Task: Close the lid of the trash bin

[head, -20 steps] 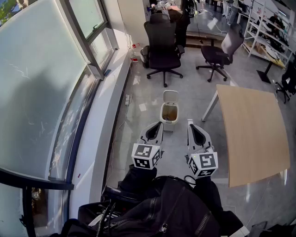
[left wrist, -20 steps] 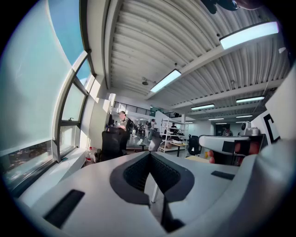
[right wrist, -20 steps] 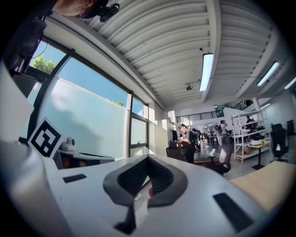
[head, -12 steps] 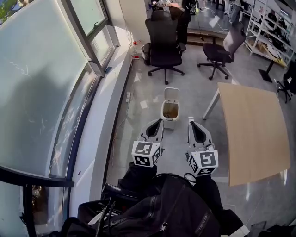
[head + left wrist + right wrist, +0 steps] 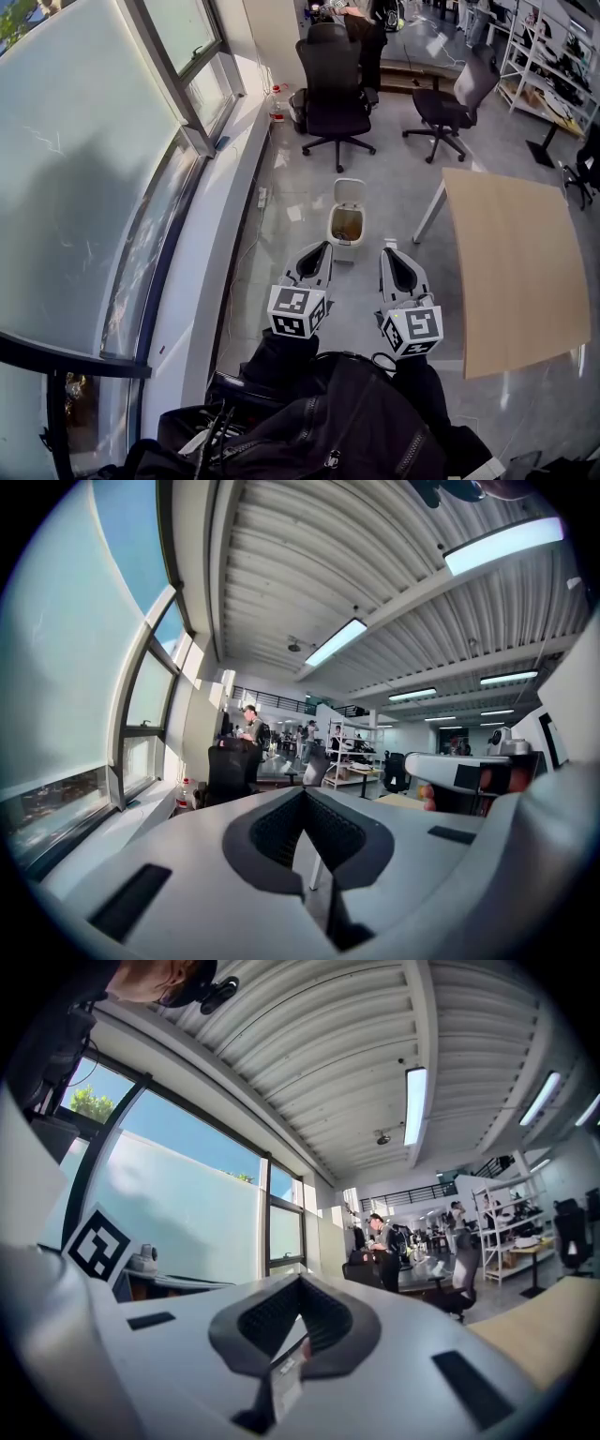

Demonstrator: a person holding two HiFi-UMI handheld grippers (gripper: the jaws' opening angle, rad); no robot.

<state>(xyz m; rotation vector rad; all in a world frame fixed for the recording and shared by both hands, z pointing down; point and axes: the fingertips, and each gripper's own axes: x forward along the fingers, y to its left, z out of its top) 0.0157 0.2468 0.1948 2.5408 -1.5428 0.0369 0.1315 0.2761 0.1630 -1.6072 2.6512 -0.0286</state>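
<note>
No word, brand or number can be read anywhere. Only black-and-white square markers (image 5: 297, 314) are shown, on the left hand-held gripper (image 5: 317, 253) and the right hand-held gripper (image 5: 390, 255). A small white label (image 5: 286, 1372) is seen at the right one's jaws; its print cannot be made out.

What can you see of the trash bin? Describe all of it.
The trash bin is small, white and seemingly plastic. Its lid stands raised at the far edge, so it is open; the inside looks brownish. It stands upright on the grey floor, left of the wooden table, touching nothing else.
</note>
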